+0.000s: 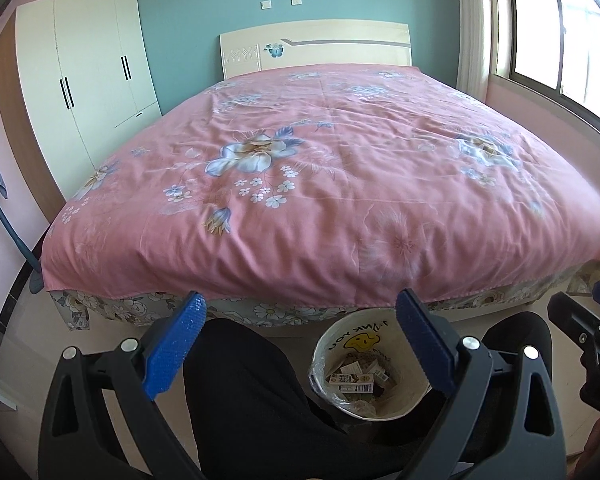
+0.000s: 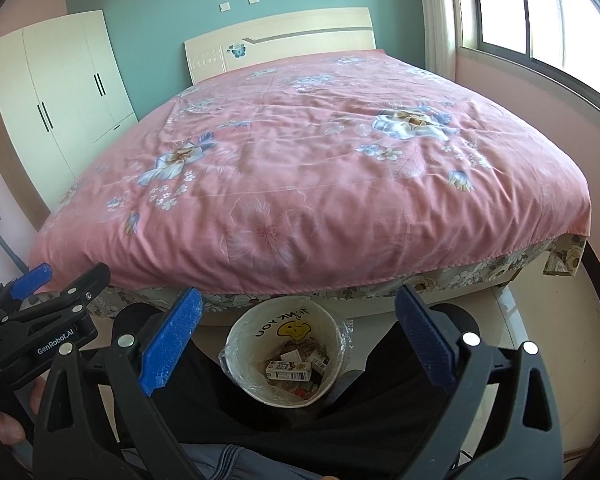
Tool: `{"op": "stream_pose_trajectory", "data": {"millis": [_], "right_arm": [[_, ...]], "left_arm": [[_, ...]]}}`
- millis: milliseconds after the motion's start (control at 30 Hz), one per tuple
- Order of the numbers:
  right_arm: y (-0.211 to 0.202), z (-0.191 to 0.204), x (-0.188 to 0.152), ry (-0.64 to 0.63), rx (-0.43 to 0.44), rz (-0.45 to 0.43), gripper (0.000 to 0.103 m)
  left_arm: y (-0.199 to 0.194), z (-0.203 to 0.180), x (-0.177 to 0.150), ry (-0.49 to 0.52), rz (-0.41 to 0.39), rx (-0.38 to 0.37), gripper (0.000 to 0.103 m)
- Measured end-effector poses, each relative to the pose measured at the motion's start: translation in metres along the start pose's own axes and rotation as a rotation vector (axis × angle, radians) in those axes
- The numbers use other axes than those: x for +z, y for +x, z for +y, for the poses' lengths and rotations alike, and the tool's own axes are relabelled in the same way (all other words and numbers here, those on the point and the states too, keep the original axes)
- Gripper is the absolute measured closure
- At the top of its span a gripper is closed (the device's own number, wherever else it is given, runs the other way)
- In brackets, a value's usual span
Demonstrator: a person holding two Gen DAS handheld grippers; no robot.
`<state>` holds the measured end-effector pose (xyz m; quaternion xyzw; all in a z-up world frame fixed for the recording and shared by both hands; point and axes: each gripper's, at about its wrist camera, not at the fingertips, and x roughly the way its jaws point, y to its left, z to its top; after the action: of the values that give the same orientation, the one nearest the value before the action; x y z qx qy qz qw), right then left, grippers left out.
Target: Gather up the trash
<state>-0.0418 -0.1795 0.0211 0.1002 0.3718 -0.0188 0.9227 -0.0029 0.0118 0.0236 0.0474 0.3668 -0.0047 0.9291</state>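
Note:
A white trash bin (image 1: 332, 344) with a yellow face print and a clear liner stands on the floor at the foot of the bed, between the person's knees; it also shows in the right wrist view (image 2: 240, 334). Small cartons (image 1: 354, 382) and other scraps lie inside it, with a carton (image 2: 288, 372) seen on top. My left gripper (image 1: 300, 340) is open and empty, held above the bin. My right gripper (image 2: 296, 340) is open and empty, also above the bin. Each gripper shows at the edge of the other's view.
A bed with a pink floral cover (image 1: 320, 168) fills the middle; it also shows in the right wrist view (image 2: 320, 168). A white wardrobe (image 1: 84, 80) stands at the left and a window (image 1: 560, 28) at the right. The person's dark-clad legs (image 1: 244, 400) flank the bin.

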Motion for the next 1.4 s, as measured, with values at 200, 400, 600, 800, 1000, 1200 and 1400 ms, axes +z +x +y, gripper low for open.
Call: {"op": "stream_pose_trajectory", "data": {"millis": [200, 400, 600, 800, 1000, 1200, 1400], "right_arm": [[-0.0007, 0.0003, -0.001, -0.002, 0.002, 0.001, 0.008], [0.0005, 0.0019, -0.0007, -0.001, 0.004, 0.003, 0.008], [0.0005, 0.0019, -0.0012, -0.003, 0.004, 0.002, 0.008], [0.0005, 0.0028, -0.0021, -0.003, 0.008, 0.001, 0.008], [0.0006, 0.0029, -0.0019, 0.0, 0.011, 0.001, 0.008], [0.0008, 0.0025, -0.0024, -0.004, 0.012, 0.005, 0.008], [0.0013, 0.0029, -0.0024, -0.004, 0.015, 0.004, 0.008]], "left_arm": [[0.0005, -0.0016, -0.0001, 0.005, 0.004, -0.002, 0.006], [0.0008, -0.0023, 0.0001, 0.007, 0.007, -0.001, 0.006], [0.0011, -0.0023, -0.0001, 0.007, 0.008, -0.002, 0.006], [0.0013, -0.0022, -0.0006, 0.007, 0.009, -0.003, 0.006], [0.0013, -0.0017, -0.0003, 0.006, 0.008, -0.003, 0.006], [0.0016, -0.0019, -0.0009, 0.007, 0.01, -0.002, 0.006], [0.0015, -0.0024, -0.0012, 0.008, 0.01, -0.003, 0.006]]}}
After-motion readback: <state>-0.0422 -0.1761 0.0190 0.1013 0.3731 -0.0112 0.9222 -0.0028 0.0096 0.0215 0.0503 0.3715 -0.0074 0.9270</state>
